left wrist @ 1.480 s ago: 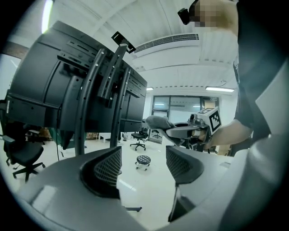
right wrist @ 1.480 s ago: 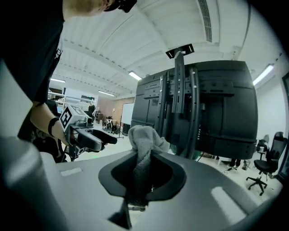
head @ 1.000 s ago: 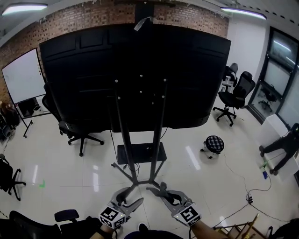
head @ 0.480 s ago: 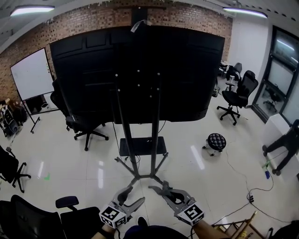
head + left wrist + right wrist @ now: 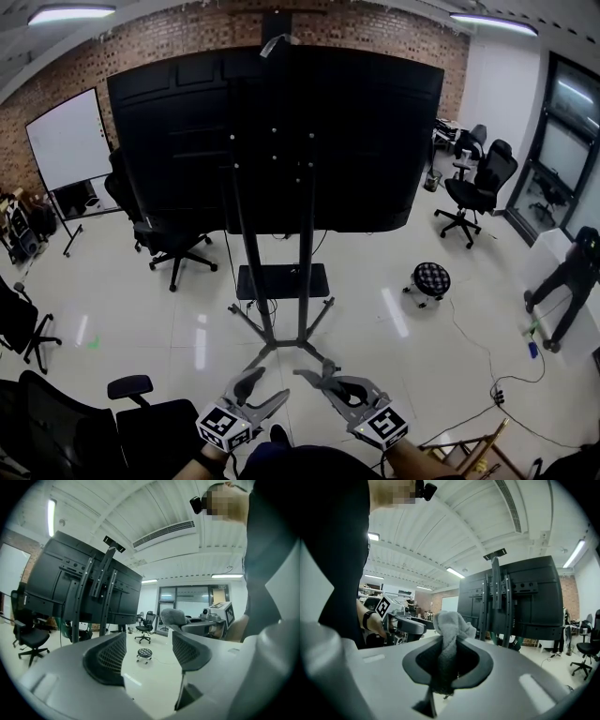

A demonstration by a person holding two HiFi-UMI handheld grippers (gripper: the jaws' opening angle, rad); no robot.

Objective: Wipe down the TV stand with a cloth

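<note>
Compared w/ one second ago the head view is shifted a little: the TV stand [image 5: 281, 281] now appears more upright and more in the centre. Its base legs sit a bit higher in the picture, so the gap btw. base and grippers looks slightly bigger, not smaller. Both grippers stay low at the bottom edge, in approx. the same pose as before. The right gripper [image 5: 323, 377] has its jaws closed tight on the grey cloth [image 5: 449, 625], which is pinched in the middle and bunches out above them. The left gripper [image 5: 149, 639] has its jaws moderately apart w/ nothing held; only floor and a small stool [image 5: 144, 654] show in the gap. The cloth touches no part of the stand, which is well apart, in front of the person. So I judge the wiping is not begun: the person must first come closer & raise the right gripper to the poles or shelf.
</note>
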